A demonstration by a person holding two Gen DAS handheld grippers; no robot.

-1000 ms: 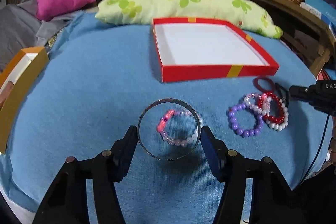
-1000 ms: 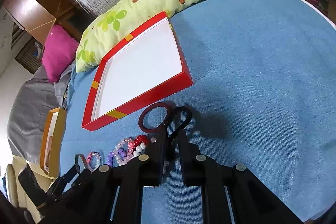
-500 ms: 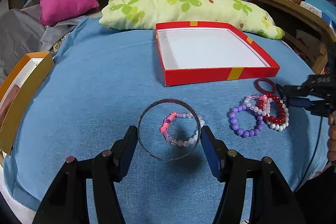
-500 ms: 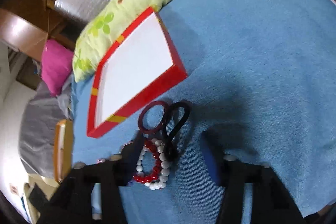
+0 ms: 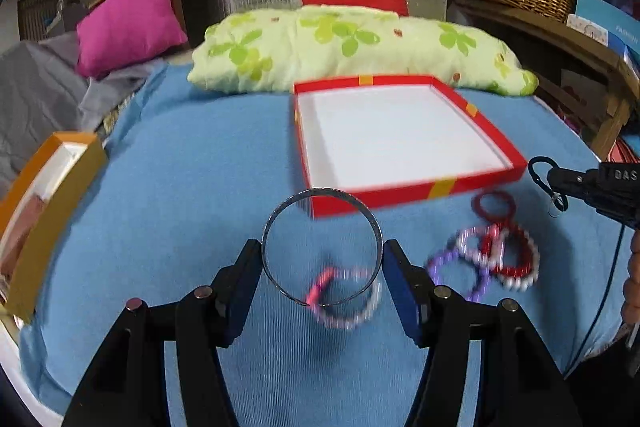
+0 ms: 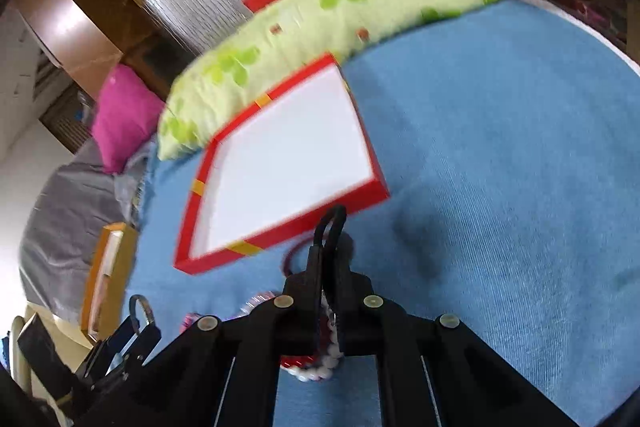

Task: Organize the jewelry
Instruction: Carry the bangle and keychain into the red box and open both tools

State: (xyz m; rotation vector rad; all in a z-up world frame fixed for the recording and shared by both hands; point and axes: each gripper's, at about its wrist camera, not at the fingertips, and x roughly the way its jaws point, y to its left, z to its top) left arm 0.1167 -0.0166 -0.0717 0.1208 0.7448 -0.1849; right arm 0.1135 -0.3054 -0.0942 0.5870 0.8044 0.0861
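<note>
The silver bangle (image 5: 322,247) stands on edge at the centre of the left view, its open face toward the camera, clamped across its width by the left gripper (image 5: 322,277) above the blue bed cover (image 5: 180,187). At right, the right gripper (image 5: 560,183) is clenched on a black loop (image 6: 330,227) that pokes out lengthwise past its tips. Beaded bracelets (image 5: 496,259) lie bunched at lower right. The red box (image 5: 416,191), above centre, shows only its bare white floor.
</note>
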